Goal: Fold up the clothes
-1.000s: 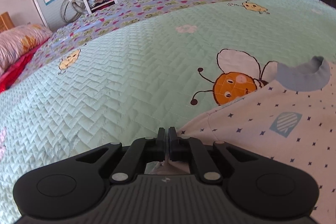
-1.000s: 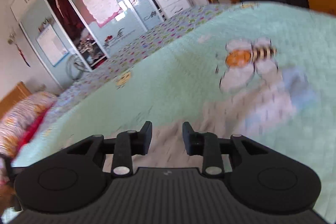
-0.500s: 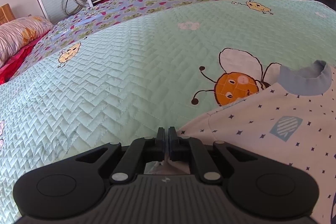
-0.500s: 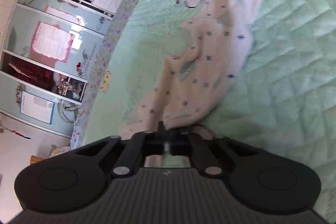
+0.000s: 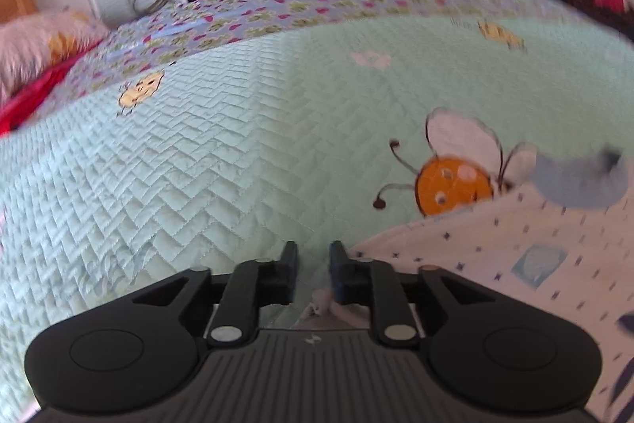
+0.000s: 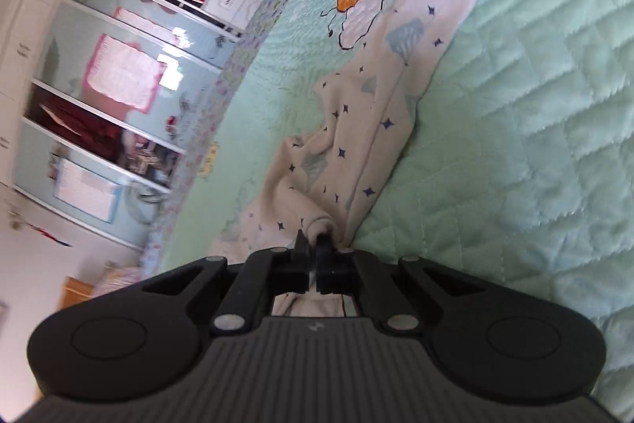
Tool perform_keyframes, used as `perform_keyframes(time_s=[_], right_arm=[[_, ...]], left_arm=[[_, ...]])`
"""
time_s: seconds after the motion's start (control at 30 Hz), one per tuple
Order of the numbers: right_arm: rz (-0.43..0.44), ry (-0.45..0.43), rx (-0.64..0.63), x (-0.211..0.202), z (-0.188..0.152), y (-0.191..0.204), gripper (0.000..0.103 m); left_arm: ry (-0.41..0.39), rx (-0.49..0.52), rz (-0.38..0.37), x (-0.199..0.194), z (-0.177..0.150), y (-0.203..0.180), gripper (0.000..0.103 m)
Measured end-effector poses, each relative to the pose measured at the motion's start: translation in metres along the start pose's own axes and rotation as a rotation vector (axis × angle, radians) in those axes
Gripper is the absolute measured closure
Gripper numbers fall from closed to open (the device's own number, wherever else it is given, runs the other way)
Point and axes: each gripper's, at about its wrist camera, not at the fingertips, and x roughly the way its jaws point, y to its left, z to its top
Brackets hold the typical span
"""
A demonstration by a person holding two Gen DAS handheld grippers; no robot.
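Left gripper [image 5: 313,256] jaws parted, nothing clamped, beside white star-print garment [image 5: 515,264] on green quilt [image 5: 237,153], right gripper [image 6: 313,244] closed on bunched garment edge.

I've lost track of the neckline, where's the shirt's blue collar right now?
In the left wrist view the collar sits at the far right, just right of the orange bee on the quilt; in the right wrist view it lies top right.
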Motion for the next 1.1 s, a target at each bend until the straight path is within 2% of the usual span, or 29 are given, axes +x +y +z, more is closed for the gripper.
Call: perform_keyframes(time_s=[0.07,0.13,0.17,0.2,0.23,0.3,0.37,0.43,0.5,0.57,0.67,0.73,0.77,0.8,0.83,0.93,1.0,1.1], right_arm=[[0.018,0.004,0.029,-0.013,0.000,-0.003,0.095],[0.047,-0.005,0.023,-0.028,-0.006,-0.003,0.076],[0.067,-0.010,0.014,-0.037,-0.010,-0.003,0.071],[0.087,-0.016,0.006,-0.045,-0.014,-0.003,0.061],[0.103,-0.023,-0.011,-0.052,-0.018,-0.003,0.054],[0.111,-0.046,-0.095,-0.056,-0.028,-0.002,0.054],[0.118,-0.069,-0.178,-0.060,-0.039,-0.001,0.055],[0.121,-0.090,-0.252,-0.062,-0.048,0.000,0.055],[0.107,-0.084,-0.262,-0.058,-0.045,0.004,0.055],[0.108,-0.081,-0.267,-0.056,-0.043,0.004,0.055],[0.120,-0.083,-0.264,-0.055,-0.040,0.002,0.055],[0.129,-0.086,-0.257,-0.055,-0.038,0.000,0.057],[0.129,-0.088,-0.253,-0.056,-0.038,-0.001,0.058],[0.132,-0.089,-0.247,-0.055,-0.037,-0.001,0.059],[0.134,-0.090,-0.242,-0.055,-0.037,-0.002,0.060],[0.132,-0.090,-0.226,-0.054,-0.034,-0.006,0.067],[0.123,-0.091,-0.220,-0.054,-0.034,-0.008,0.071],[0.119,-0.092,-0.218,-0.054,-0.035,-0.009,0.072]], left_arm=[[-0.074,-0.121,-0.039,-0.021,0.001,0.021,0.075],[-0.130,-0.246,-0.080,-0.045,-0.004,0.045,0.069],[-0.122,-0.316,-0.095,-0.056,-0.010,0.055,0.065],[-0.113,-0.385,-0.110,-0.067,-0.016,0.066,0.064],[-0.095,-0.436,-0.133,-0.075,-0.028,0.074,0.064],[-0.050,-0.536,-0.150,-0.087,-0.054,0.089,0.064],[0.016,-0.682,-0.153,-0.088,-0.081,0.100,0.064],[0.098,-0.789,-0.233,-0.077,-0.101,0.100,0.064],[0.107,-0.810,-0.248,-0.069,-0.107,0.090,0.063],[0.054,-0.846,-0.269,-0.061,-0.099,0.085,0.056],[0.010,-0.942,-0.304,-0.045,-0.090,0.082,0.055],[-0.018,-0.974,-0.289,-0.033,-0.086,0.081,0.055],[-0.036,-0.999,-0.280,-0.030,-0.086,0.081,0.060],[-0.041,-1.022,-0.253,-0.029,-0.086,0.082,0.084],[-0.028,-1.023,-0.198,-0.030,-0.085,0.082,0.096],[-0.047,-0.932,-0.128,-0.049,-0.085,0.083,0.095],[-0.067,-0.837,-0.095,-0.062,-0.086,0.080,0.095],[-0.063,-0.750,-0.114,-0.058,-0.093,0.083,0.092]])
